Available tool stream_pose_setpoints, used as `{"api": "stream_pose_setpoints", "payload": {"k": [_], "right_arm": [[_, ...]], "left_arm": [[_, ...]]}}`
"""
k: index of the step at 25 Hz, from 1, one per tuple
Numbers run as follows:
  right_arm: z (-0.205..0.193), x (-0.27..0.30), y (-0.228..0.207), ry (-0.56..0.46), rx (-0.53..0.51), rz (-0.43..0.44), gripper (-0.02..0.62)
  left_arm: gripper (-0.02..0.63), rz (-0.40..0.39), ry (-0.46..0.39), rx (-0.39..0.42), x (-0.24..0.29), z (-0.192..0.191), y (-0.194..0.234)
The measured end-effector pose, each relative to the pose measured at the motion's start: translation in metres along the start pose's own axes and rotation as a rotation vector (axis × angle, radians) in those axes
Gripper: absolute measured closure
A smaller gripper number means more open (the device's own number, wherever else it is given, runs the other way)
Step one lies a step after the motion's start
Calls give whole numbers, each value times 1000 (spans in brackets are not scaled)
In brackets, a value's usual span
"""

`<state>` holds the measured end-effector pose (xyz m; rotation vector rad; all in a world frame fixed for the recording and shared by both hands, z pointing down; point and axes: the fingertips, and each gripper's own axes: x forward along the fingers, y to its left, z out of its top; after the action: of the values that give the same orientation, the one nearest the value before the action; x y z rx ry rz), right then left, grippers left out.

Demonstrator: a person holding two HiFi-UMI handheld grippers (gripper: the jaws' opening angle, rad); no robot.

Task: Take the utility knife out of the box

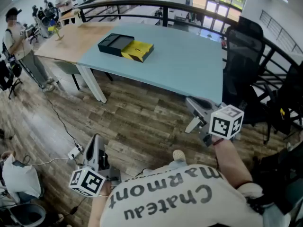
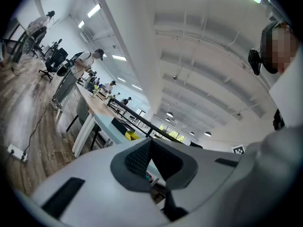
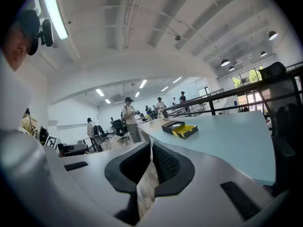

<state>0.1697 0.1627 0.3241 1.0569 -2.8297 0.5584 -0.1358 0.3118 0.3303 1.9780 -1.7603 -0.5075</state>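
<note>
Two claws, both clenched and both empty: in each gripper view the ribbed pads meet at their tips with nothing between them. The left claw (image 1: 96,141) is held low by the person's body. The right claw (image 1: 191,115) is held higher, at the person's other side, tipped slightly downward.

A brown wood-plank floor (image 1: 132,117) lies below and ahead of both claws, between them and the work surface.

Well ahead of both claws stands a pale blue flat-topped desk on white legs (image 1: 189,65). A black mesh office chair (image 1: 241,51) stands beyond the right claw, at the desk's end.

The low black open box with a yellow inner part (image 1: 125,47) rests on the desk's far portion, well apart from either claw. In the right gripper view it shows far ahead, just right of the line of the jaws.

The utility knife cannot be made out at this range; it is judged to lie inside the box. The task is judged not yet begun, with the approach outstanding.

Handling assessment:
- The knife is likely light, rigid and smooth-bodied, so prone to slipping between the pads.
- Grip it across the middle of the handle, clear of the blade end.
- The box is probably light and may lift or slide with the knife, so the left claw should steady it.
</note>
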Motion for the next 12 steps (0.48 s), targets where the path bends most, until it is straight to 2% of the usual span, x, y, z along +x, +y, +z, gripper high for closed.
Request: {"api": "stream_pose_setpoints", "payload": {"k": [12], "right_arm": [[-23, 17, -6, 65, 21, 1, 551]], "left_arm": [[603, -39, 88, 26, 36, -24, -10]]}}
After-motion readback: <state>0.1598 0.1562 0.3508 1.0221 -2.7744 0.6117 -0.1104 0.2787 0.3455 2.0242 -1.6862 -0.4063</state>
